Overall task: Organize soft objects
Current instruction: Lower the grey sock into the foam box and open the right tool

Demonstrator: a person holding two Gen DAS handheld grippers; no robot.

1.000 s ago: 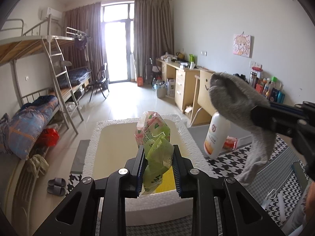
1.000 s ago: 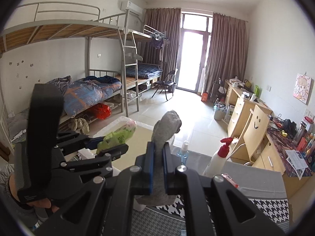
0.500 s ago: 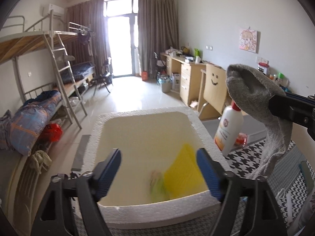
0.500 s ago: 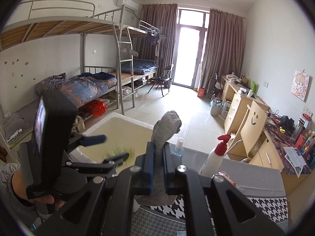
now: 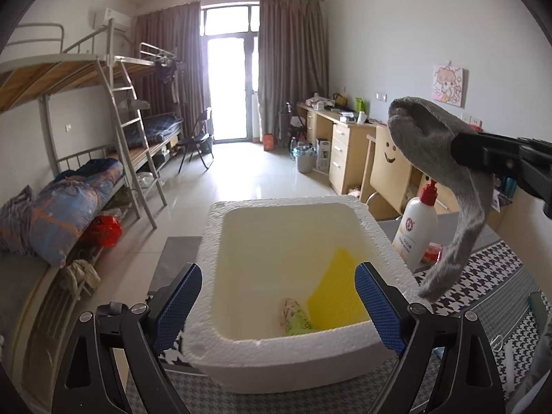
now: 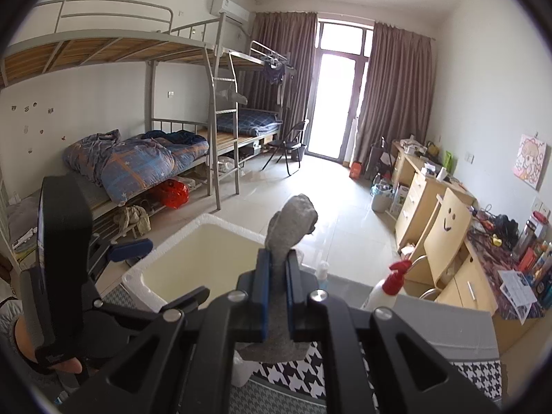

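A white foam box (image 5: 214,227) stands on the houndstooth table. A green-pink plastic packet (image 5: 293,317) lies inside it beside a yellow sheet (image 5: 334,293). My left gripper (image 5: 277,302) is open and empty, held above the box's near rim. My right gripper (image 6: 276,276) is shut on a grey sock (image 6: 289,227). The sock also shows in the left wrist view (image 5: 438,158), hanging to the right of the box. The box also shows in the right wrist view (image 6: 193,258), with the left gripper (image 6: 155,276) over it.
A white lotion bottle with a red pump (image 5: 415,227) stands just right of the box, and shows in the right wrist view (image 6: 386,289). Bunk beds (image 5: 86,186) line the left wall, desks (image 5: 345,145) the right. The table's houndstooth cloth (image 5: 483,276) extends right.
My left gripper opened and let go of the green-pink packet, which dropped into the foam box. My right gripper kept its hold on the sock and moved slightly toward the box.
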